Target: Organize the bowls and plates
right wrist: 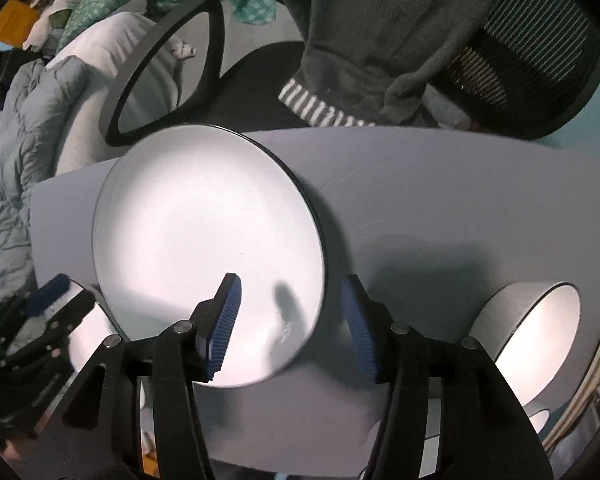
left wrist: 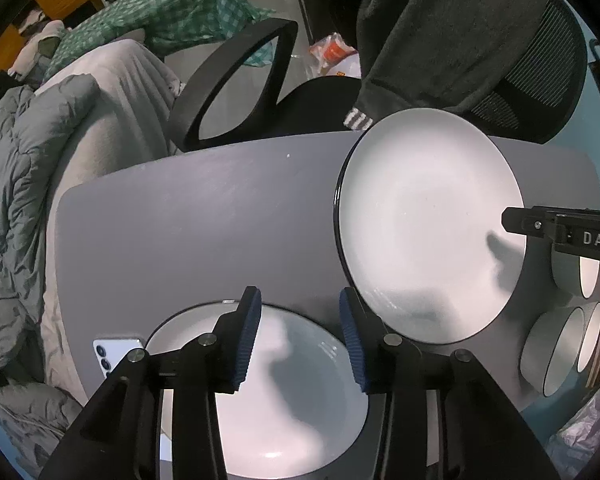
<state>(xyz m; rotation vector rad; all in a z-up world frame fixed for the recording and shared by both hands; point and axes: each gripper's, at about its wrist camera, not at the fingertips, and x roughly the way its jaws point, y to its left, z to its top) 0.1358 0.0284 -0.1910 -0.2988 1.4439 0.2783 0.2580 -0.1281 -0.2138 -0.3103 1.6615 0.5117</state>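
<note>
The left gripper [left wrist: 298,336] hangs parted and empty over a smaller plate [left wrist: 284,392] at the table's [left wrist: 188,232] near edge. The right gripper [right wrist: 290,324], likewise parted, straddles the large plate's [right wrist: 204,232] right rim without touching; bowls [right wrist: 536,344] lie near the right edge.

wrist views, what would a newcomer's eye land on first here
First, the big white plate with a dark rim, lying flat on the grey table. A second white plate sits nearer, below the open left gripper. White bowls cluster at the table's right edge, and a dark garment drapes over the office chair behind.
</note>
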